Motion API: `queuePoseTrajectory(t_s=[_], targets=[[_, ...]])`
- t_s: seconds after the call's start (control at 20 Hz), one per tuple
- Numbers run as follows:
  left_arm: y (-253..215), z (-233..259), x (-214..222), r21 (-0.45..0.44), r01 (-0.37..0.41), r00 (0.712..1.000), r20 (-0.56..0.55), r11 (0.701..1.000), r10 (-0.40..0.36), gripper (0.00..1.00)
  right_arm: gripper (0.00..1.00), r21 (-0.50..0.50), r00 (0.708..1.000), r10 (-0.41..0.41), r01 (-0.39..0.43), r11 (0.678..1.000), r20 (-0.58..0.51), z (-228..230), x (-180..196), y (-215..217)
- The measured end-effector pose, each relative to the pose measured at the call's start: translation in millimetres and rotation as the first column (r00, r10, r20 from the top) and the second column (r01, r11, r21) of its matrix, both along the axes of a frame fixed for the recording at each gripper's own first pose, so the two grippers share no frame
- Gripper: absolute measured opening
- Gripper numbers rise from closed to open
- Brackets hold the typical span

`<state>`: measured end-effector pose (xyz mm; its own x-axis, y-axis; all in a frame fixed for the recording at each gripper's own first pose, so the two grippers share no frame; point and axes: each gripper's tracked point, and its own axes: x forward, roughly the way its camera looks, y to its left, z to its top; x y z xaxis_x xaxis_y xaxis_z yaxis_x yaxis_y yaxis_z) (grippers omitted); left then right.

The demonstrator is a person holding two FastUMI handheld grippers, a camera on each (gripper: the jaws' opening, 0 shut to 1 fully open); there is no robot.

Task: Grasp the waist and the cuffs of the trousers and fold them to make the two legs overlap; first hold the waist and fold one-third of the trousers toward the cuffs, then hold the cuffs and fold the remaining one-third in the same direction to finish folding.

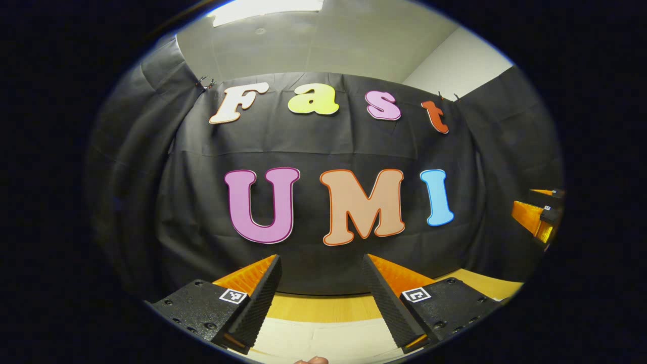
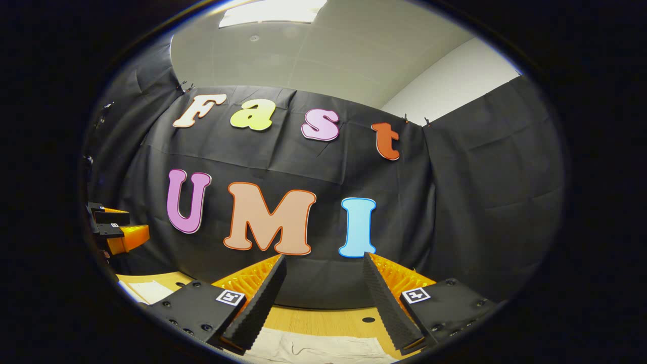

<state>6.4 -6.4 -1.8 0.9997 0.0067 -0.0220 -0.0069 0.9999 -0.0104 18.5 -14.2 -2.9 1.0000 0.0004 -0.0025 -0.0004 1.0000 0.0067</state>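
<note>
Pale cream trousers [image 1: 328, 341] lie on the wooden table, showing between and below my left gripper's fingers. In the right gripper view the same light cloth [image 2: 313, 349] shows wrinkled at the bottom edge. My left gripper [image 1: 321, 270] is open, raised above the table, with nothing between its fingers. My right gripper [image 2: 323, 268] is likewise open and empty, held above the trousers. The right gripper [image 1: 538, 215] appears at the far right of the left gripper view, and the left gripper [image 2: 113, 227] at the far left of the right gripper view.
The wooden table [image 1: 323, 308] runs back to the black booth wall [image 1: 323, 146]. A small dark hole [image 2: 368, 319] marks the tabletop in the right gripper view. A fingertip [image 1: 312, 360] pokes in at the bottom of the left gripper view.
</note>
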Motion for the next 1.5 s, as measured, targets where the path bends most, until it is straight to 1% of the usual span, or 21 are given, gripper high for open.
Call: queuePoseTrajectory(t_s=[0.1, 0.15, 0.2, 0.35, 0.5, 0.65, 0.7, 0.8, 0.9, 0.95, 1.05, 1.1, 1.15, 1.2, 1.3, 1.4, 1.5], targets=[[7.6, 3.8, -0.8, 0.013, -0.018, 1.000, 0.007, 1.000, 0.018, 0.95, 0.97, 0.020, 1.000, 0.005, -0.005, 1.000, -0.007, -1.9, 3.7, 1.3], [11.5, 4.0, -2.0, 0.020, -0.026, 1.000, 0.009, 0.999, 0.026, 0.96, 0.96, 0.032, 1.000, 0.006, -0.006, 0.999, -0.010, -2.8, 6.8, 1.6], [15.7, 5.4, -2.7, 0.026, -0.035, 0.999, 0.012, 0.999, 0.035, 0.95, 0.97, 0.044, 1.000, 0.006, -0.006, 0.999, -0.012, -2.3, 10.2, 2.6], [25.5, 3.0, -3.7, 0.031, -0.060, 0.998, 0.003, 0.998, 0.060, 0.96, 0.97, 0.074, 0.999, 0.019, -0.017, 0.997, -0.028, -8.0, 17.0, 8.2], [32.3, 2.8, -3.0, 0.036, -0.074, 0.997, 0.000, 0.997, 0.074, 0.95, 0.97, 0.067, 0.999, 0.019, -0.016, 0.998, -0.035, -11.3, 21.6, 8.2], [33.5, -0.6, -1.2, 0.040, -0.079, 0.997, -0.006, 0.996, 0.079, 0.96, 0.96, 0.077, 0.999, 0.029, -0.026, 0.997, -0.037, -14.0, 24.6, 11.2], [34.0, -0.8, -0.8, 0.037, -0.081, 0.997, -0.007, 0.996, 0.081, 0.95, 0.97, 0.077, 0.999, 0.038, -0.035, 0.996, -0.037, -14.7, 25.9, 12.5], [34.0, -4.3, 0.6, 0.030, -0.085, 0.996, -0.015, 0.996, 0.085, 0.95, 0.97, 0.075, 0.998, 0.052, -0.049, 0.996, -0.040, -16.4, 26.9, 13.6], [36.5, -5.9, 0.2, 0.023, -0.094, 0.996, -0.009, 0.995, 0.094, 0.97, 0.97, 0.059, 0.998, 0.055, -0.053, 0.997, -0.024, -18.6, 28.0, 9.8], [38.5, -6.1, 1.4, 0.021, -0.102, 0.995, -0.005, 0.995, 0.102, 0.95, 0.97, 0.053, 0.998, 0.058, -0.057, 0.997, -0.019, -21.3, 27.3, 7.2], [44.6, -7.7, 1.1, 0.041, -0.123, 0.992, -0.008, 0.992, 0.123, 0.95, 0.96, 0.061, 0.997, 0.064, -0.062, 0.996, -0.034, -30.0, 26.0, 0.4], [43.8, -7.2, 0.3, 0.044, -0.121, 0.993, -0.009, 0.992, 0.121, 0.95, 0.97, 0.057, 0.997, 0.072, -0.069, 0.996, -0.042, -34.6, 24.5, -3.4], [42.8, -7.2, 0.2, 0.043, -0.121, 0.993, -0.009, 0.992, 0.121, 0.97, 0.97, 0.043, 0.996, 0.070, -0.068, 0.997, -0.055, -41.4, 23.4, -11.8], [43.1, -8.4, 0.4, 0.045, -0.122, 0.992, -0.015, 0.991, 0.123, 0.95, 0.97, 0.024, 0.995, 0.069, -0.067, 0.997, -0.073, -50.0, 21.6, -20.4], [41.3, -13.0, 2.2, 0.042, -0.124, 0.992, -0.024, 0.991, 0.125, 0.95, 0.97, -0.027, 0.992, 0.064, -0.067, 0.997, -0.106, -67.0, 15.4, -36.2], [36.2, -18.2, 1.9, 0.036, -0.115, 0.992, -0.041, 0.993, 0.117, 0.95, 0.97, -0.103, 0.989, 0.057, -0.071, 0.992, -0.134, -82.9, 6.3, -53.4], [32.1, -21.4, 2.2, 0.033, -0.112, 0.992, -0.050, 0.993, 0.114, 0.95, 0.97, -0.177, 0.985, 0.055, -0.084, 0.981, -0.166, -97.0, -4.1, -65.9]])
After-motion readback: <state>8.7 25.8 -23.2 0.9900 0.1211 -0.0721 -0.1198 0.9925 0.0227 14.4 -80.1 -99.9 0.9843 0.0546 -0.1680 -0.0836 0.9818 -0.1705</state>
